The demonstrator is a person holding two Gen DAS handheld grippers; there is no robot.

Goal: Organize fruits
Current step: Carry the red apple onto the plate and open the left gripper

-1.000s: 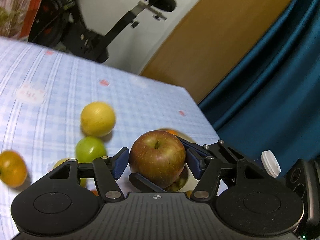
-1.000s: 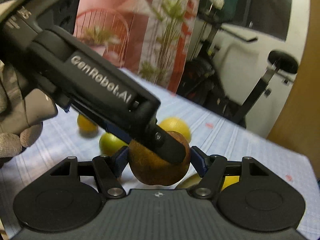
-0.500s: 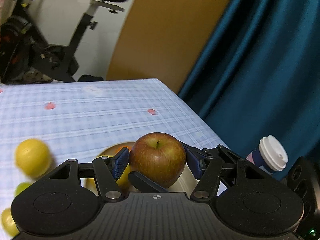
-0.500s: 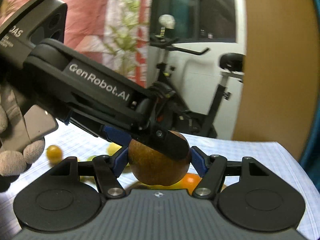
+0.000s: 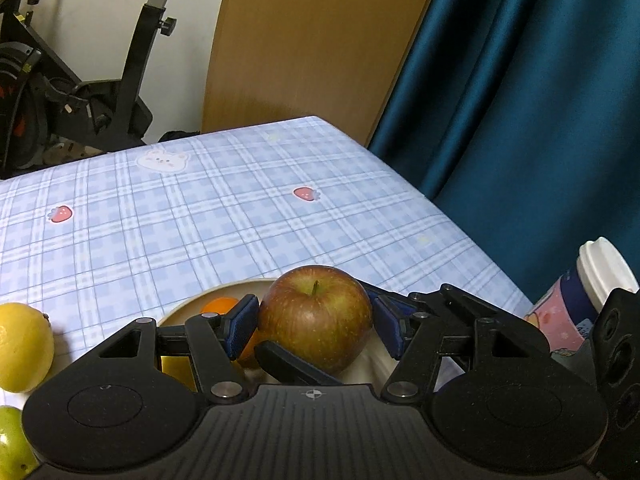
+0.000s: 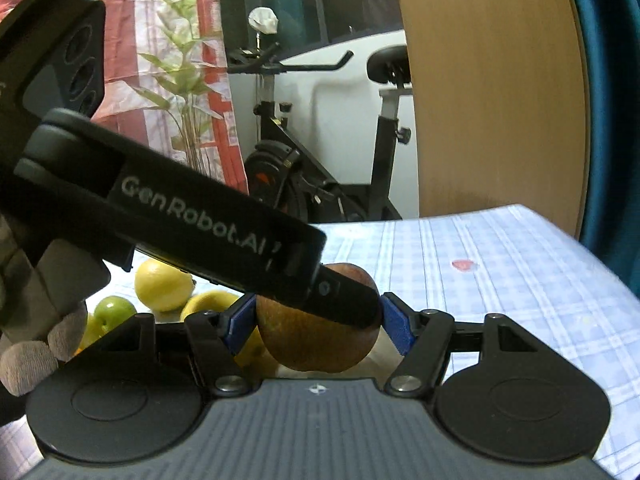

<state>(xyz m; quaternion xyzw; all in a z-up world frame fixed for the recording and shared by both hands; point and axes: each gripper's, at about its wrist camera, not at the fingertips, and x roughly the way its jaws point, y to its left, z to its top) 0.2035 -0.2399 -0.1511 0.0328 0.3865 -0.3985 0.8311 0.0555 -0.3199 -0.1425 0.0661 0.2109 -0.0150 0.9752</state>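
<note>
A red-green apple (image 5: 316, 316) hangs just above a beige bowl (image 5: 188, 310) that holds an orange fruit (image 5: 220, 304). My left gripper (image 5: 316, 318) is shut on the apple, a blue pad on each side. My right gripper (image 6: 318, 322) is shut on the same apple (image 6: 316, 348) crosswise. One right finger (image 5: 292, 364) lies across the apple's near side in the left wrist view. In the right wrist view the left gripper's black body (image 6: 200, 216) crosses over the apple's top. A gloved hand (image 6: 36, 344) holds it.
Loose fruit lies left of the bowl: a lemon (image 5: 20, 348), a green fruit (image 5: 12, 440), also lemon (image 6: 162, 286) and green apple (image 6: 114, 312). A lidded cup (image 5: 600, 276) stands at right by the table edge. An exercise bike (image 6: 320, 184) and blue curtain (image 5: 520, 120) stand beyond.
Both grippers carried the apple sideways from over the loose fruit to above the bowl. Both wrists rolled, so the table looks more level. The grips look unchanged.
</note>
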